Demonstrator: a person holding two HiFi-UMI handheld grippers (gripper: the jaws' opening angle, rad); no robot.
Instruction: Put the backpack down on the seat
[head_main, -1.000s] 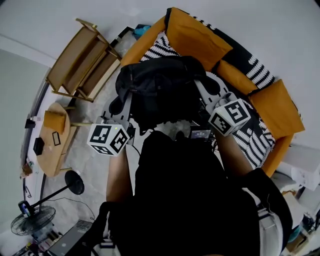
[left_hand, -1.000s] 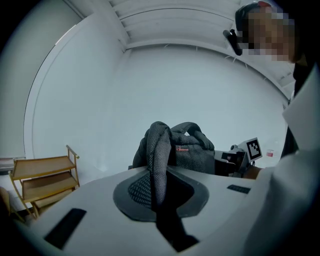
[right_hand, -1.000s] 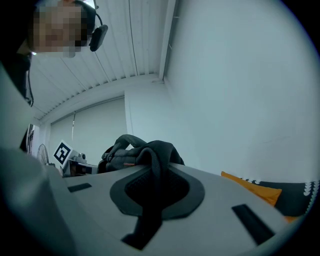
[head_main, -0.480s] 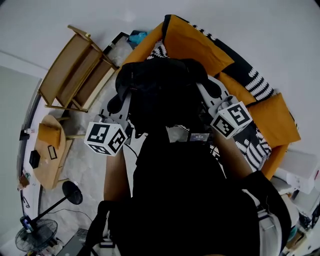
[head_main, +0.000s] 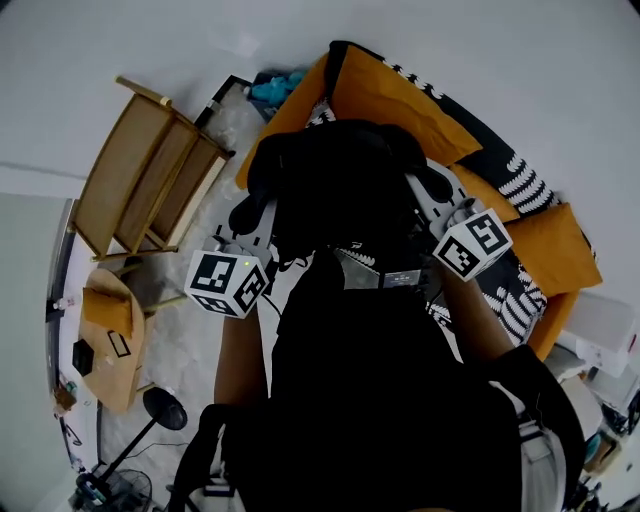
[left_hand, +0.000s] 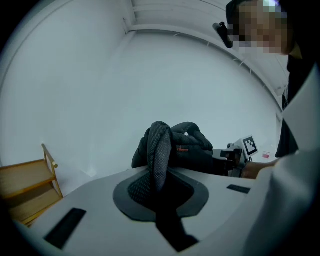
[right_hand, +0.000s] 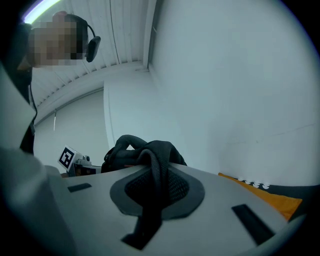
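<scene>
White wall (head_main: 520, 60) behind, pale floor (head_main: 190, 345) below. An orange sofa (head_main: 390, 90) with black-and-white patterned cushions (head_main: 505, 275) curves across the upper right of the head view. Slatted wooden chair (head_main: 150, 170) and small wooden table (head_main: 110, 345) stand well apart to the left; something blue-green (head_main: 268, 88) lies at the sofa's far end. The backpack (head_main: 340, 180) is black fabric, carried in front of the person between the two tongs and over the middle of the seat. Whether its base touches the cushion cannot be told, since the bag hides it. Left gripper (left_hand: 159, 182): jaws nearly together, pinched on a padded mesh strap (left_hand: 159, 142), which rises from the pads and loops back to the bag. Right gripper (right_hand: 152, 187): same state, closed on the other strap (right_hand: 157, 165). Handling, by judgement: soft and shapeless, with the top crumpling in folds, so the body will probably sag and slump when the base lands. Bulk suggests moderate weight; contents unknown, so treat as possibly breakable. The mesh padding looks grippy and compressible, with little risk of slipping. The present holds, one strap each side near the top, look right for hanging it level. The seat is cushioned and uneven with loose pillows, so the bag may tip toward the backrest or the front edge. Setting it down well back from the edge looks safer.
</scene>
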